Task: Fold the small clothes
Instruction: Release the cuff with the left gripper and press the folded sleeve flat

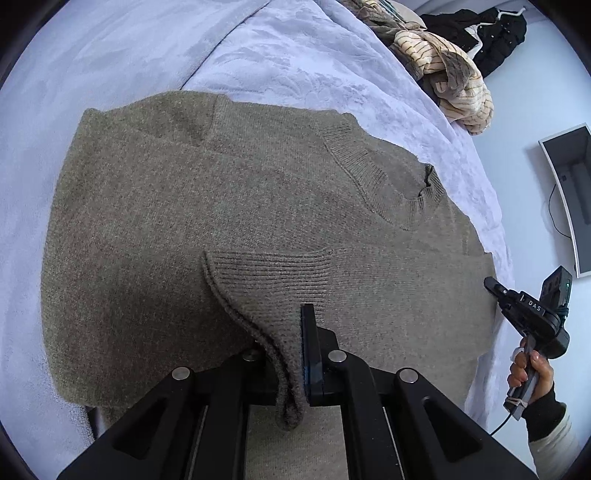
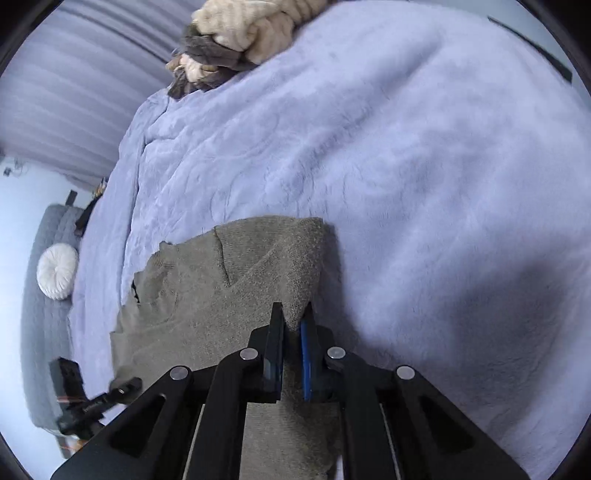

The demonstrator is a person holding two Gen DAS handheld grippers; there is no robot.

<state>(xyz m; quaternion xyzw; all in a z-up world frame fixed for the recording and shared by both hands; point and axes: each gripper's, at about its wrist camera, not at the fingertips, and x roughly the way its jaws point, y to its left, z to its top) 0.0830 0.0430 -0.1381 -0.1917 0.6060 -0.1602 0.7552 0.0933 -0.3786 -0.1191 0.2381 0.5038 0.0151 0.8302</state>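
An olive-grey knit sweater [image 1: 221,203] lies spread on the bed, its ribbed neckline [image 1: 388,184] toward the right. One sleeve is folded across the body, and my left gripper [image 1: 288,332] is shut on that sleeve's ribbed cuff [image 1: 266,273], which drapes over one finger and hides it. In the right wrist view my right gripper [image 2: 293,310] is shut on a raised edge of the sweater [image 2: 207,295]. The left wrist view shows a hand holding the right gripper [image 1: 493,284] at the sweater's right edge. The left gripper [image 2: 125,386] appears blurred at the lower left of the right wrist view.
A lavender plush blanket [image 1: 295,55] [image 2: 406,184] covers the bed. A pile of cream and brown clothes [image 1: 443,74] [image 2: 240,33] lies at its far end. A black garment [image 1: 495,33] lies on the floor. A white round cushion [image 2: 57,271] sits on grey furniture.
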